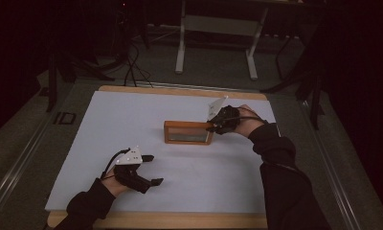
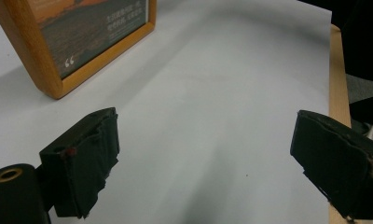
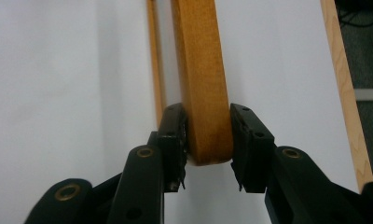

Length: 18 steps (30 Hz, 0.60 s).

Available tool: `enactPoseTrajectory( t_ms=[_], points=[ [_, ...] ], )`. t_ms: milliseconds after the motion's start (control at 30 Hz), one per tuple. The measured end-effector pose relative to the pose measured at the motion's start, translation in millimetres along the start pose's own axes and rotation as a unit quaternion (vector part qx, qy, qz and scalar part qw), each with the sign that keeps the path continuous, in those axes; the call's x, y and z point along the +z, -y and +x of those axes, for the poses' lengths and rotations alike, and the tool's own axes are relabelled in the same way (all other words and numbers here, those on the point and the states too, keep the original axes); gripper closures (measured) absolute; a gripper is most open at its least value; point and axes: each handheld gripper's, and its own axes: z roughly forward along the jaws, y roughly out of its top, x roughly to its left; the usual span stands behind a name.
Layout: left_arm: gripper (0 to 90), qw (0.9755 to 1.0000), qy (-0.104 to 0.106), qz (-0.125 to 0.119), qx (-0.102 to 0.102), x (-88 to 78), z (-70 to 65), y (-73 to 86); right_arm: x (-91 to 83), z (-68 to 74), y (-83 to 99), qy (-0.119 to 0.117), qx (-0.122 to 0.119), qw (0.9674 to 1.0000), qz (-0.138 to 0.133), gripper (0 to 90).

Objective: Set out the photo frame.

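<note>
A wooden picture frame (image 1: 188,132) stands upright on its long edge in the middle of the white board (image 1: 132,115). My right gripper (image 1: 212,127) is at the frame's right end, shut on it. In the right gripper view the frame's wooden edge (image 3: 198,56) runs away between the jaws of the right gripper (image 3: 208,119), and both pads press its sides. My left gripper (image 1: 152,169) rests near the board's front left, open and holding nothing. In the left gripper view the frame (image 2: 49,70) is at the upper left, well apart from the left gripper (image 2: 205,126).
The white board lies on a wooden table (image 1: 180,220) whose edge shows at the front and back. Behind the table a white stand (image 1: 180,48) and cables (image 1: 132,62) sit on the dark floor.
</note>
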Motion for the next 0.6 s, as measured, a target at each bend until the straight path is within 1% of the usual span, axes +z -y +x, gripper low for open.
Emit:
enactPoseTrajectory(
  t_ms=[200, 333, 467, 600],
  points=[
    [8.5, 1.0000, 0.000, 0.000, -0.003, 0.3, 1.2, 0.7, 4.5, -10.9, -2.5, 0.001, 0.010, 0.9999, 0.009, 65.8],
    [8.6, 1.0000, 0.001, 0.000, -0.001, 0.8, 1.0, 1.0, 6.6, -17.0, -3.3, -0.003, 0.023, 0.9997, 0.012, 65.4],
    [8.5, 1.0000, 0.000, 0.002, -0.002, 1.2, 1.5, 2.0, 8.8, -24.2, -3.6, -0.012, 0.031, 0.9994, 0.013, 65.1],
    [8.5, 1.0000, 0.000, 0.003, 0.002, 1.6, 0.7, 2.1, 12.2, -31.8, -4.4, -0.013, 0.034, 0.9992, 0.014, 64.5]
  ],
)
